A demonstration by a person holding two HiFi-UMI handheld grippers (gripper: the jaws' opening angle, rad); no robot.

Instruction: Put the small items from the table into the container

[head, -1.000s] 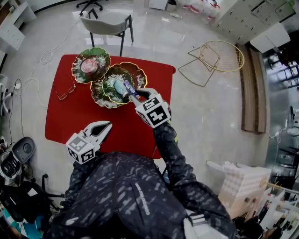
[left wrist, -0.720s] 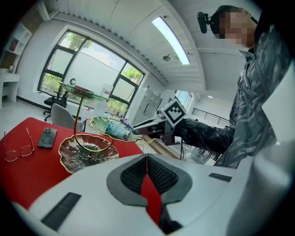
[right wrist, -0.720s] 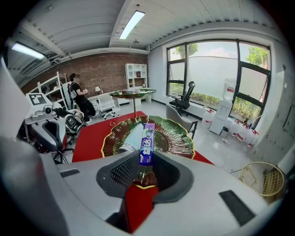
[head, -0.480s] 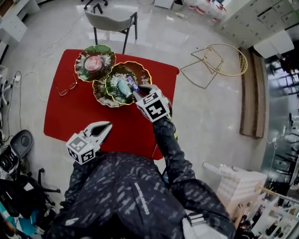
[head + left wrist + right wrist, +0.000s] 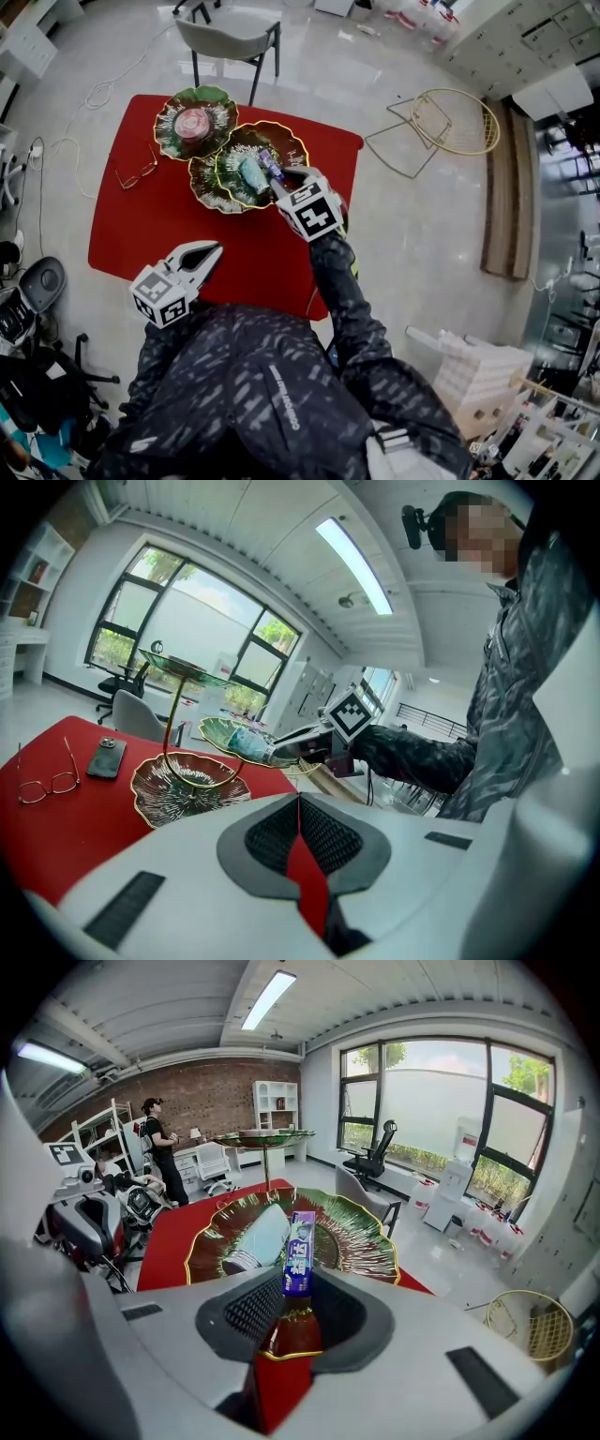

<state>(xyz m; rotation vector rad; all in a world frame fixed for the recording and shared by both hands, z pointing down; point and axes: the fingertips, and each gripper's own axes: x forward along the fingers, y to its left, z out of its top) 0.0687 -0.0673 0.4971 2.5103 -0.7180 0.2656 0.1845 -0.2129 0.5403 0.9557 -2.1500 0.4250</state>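
Red table [image 5: 131, 234]: the near edge at 6 o'clock runs right under my left gripper [image 5: 212, 249]. The far edge at 12 has a chair [image 5: 230, 42] behind it. The cloth is open from 7 to 10 o'clock, with only glasses [image 5: 136, 176] and a phone [image 5: 106, 757] out there. The tiered stand [image 5: 225, 159] sits at 12–1 o'clock and crowds that far side, so there's little margin.

Middle dish [image 5: 356, 1237]: my right gripper [image 5: 274, 178] is over its 5 o'clock rim, jaws narrow and clamped on the gum pack [image 5: 300, 1251]. The pack stands upright over the bowl. Left gripper jaws are fully together with nothing in them, well apart from the stand.

Risks, my read:
- **Stand tipping:** the dishes ride on a thin gold stem [image 5: 172, 726], so pressing on a rim could tip or swing the whole stand.
- **Pack sliding off:** a pale tube [image 5: 255, 1241] already lies in the dish at 9 o'clock of the pack. A pack landing on it may slide to the rim and off.
- **Bounce:** if I let go too high, it bounces on the hard dish.
- **Exit path:** the top dish [image 5: 195, 122] overhangs at 10 o'clock, so I'd back out toward 5 o'clock.
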